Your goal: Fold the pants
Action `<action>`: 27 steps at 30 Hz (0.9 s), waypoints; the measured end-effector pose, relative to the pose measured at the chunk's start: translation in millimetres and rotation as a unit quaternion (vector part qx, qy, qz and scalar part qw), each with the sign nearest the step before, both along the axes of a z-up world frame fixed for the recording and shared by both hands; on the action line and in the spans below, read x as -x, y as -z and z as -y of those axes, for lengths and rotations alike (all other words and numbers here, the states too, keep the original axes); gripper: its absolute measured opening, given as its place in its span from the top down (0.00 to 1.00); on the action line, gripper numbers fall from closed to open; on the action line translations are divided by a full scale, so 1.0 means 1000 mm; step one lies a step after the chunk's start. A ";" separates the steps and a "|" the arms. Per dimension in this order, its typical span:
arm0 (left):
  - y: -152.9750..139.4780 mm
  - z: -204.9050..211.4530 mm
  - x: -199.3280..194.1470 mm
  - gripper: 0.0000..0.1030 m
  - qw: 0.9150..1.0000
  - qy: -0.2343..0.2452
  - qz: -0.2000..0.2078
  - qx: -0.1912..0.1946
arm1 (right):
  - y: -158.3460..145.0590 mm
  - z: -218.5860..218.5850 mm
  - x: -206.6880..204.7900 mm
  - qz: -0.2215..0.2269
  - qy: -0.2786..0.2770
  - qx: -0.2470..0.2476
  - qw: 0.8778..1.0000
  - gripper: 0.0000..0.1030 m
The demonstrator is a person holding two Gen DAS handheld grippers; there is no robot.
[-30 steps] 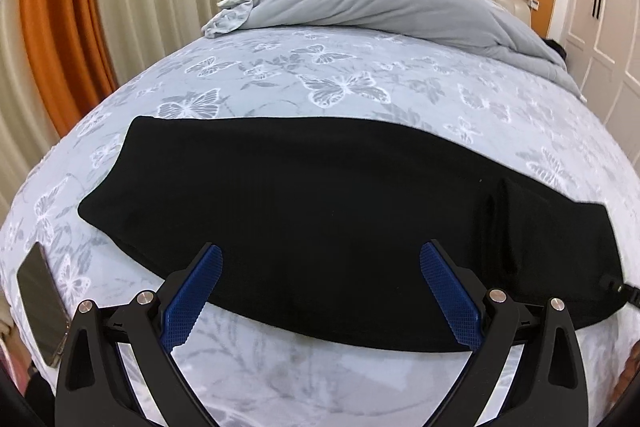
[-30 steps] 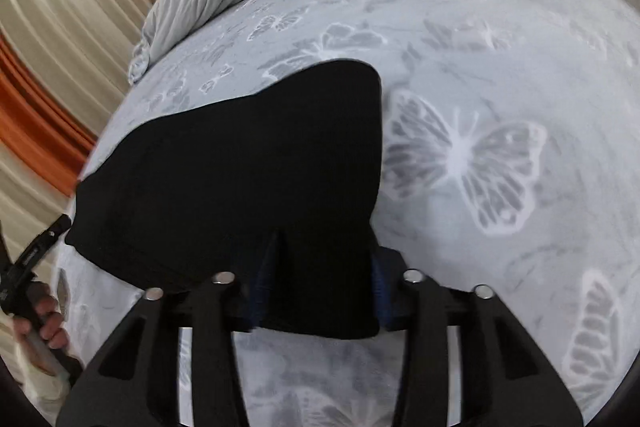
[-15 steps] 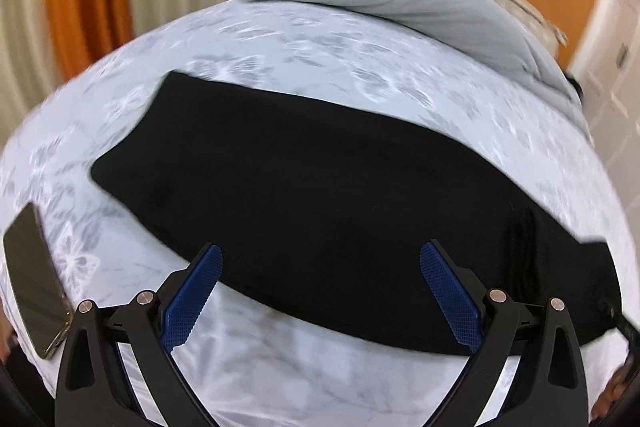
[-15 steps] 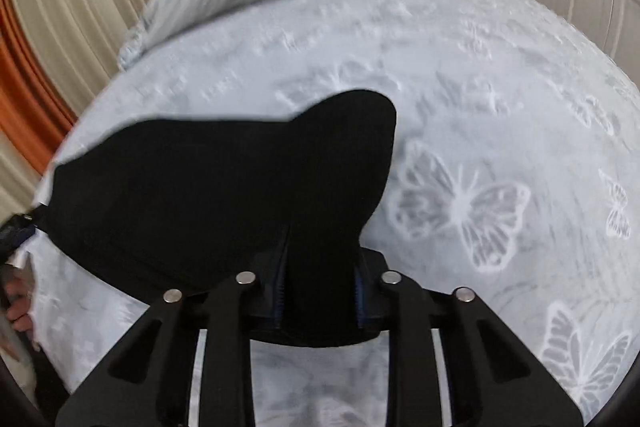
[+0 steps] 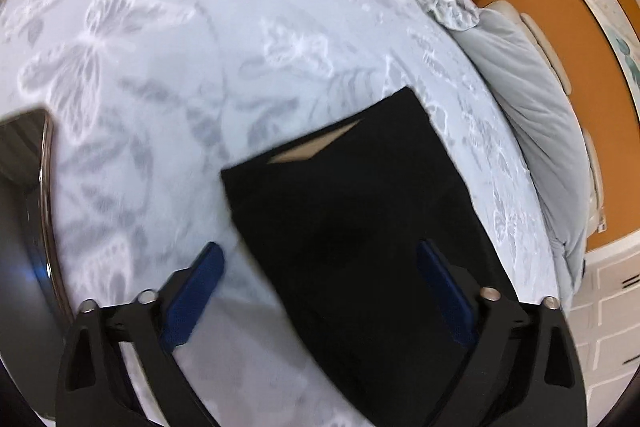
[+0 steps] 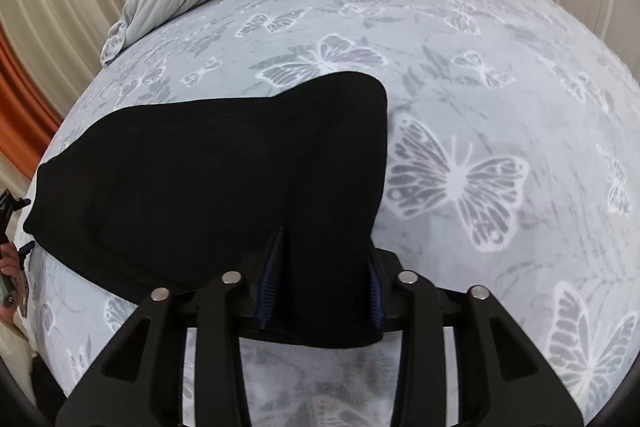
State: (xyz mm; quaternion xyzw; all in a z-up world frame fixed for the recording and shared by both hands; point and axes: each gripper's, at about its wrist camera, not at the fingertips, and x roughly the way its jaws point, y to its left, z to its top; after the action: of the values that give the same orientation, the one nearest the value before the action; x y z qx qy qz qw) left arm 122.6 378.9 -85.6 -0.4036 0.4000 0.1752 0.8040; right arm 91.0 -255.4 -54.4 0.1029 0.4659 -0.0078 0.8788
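The left gripper (image 5: 316,295) has swung round. A second ago it looked across the long side of the pants (image 5: 360,227). Now it looks along them from the leg end, and the phone (image 5: 24,187) sits big at the left edge. Its fingers are spread wide and have just closed a little. The leg end lies between them, but they do not press on it yet. I think this hand is getting ready to grab that end.

The right gripper (image 6: 324,283) has hardly moved. Its fingers hold a bunched fold of the black cloth at the other end. They have just opened a bit, and the cloth between them looks wider than before. The pads still touch it on both sides.

The pants lie flat on the butterfly bedspread (image 6: 480,67), one leg on top of the other. The next fold, end to end, is not yet done.

There are no boxes or baskets here.
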 end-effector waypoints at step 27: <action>-0.045 0.114 0.006 0.85 0.986 0.149 0.023 -0.068 | -0.018 0.120 0.055 -0.036 0.131 -0.041 0.990 0.57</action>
State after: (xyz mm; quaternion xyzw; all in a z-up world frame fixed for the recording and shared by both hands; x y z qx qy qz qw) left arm 117.1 265.0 -40.8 -0.2875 0.4240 0.0706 0.8559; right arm 35.6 -375.8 -35.9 0.1980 0.4798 -0.1072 0.8480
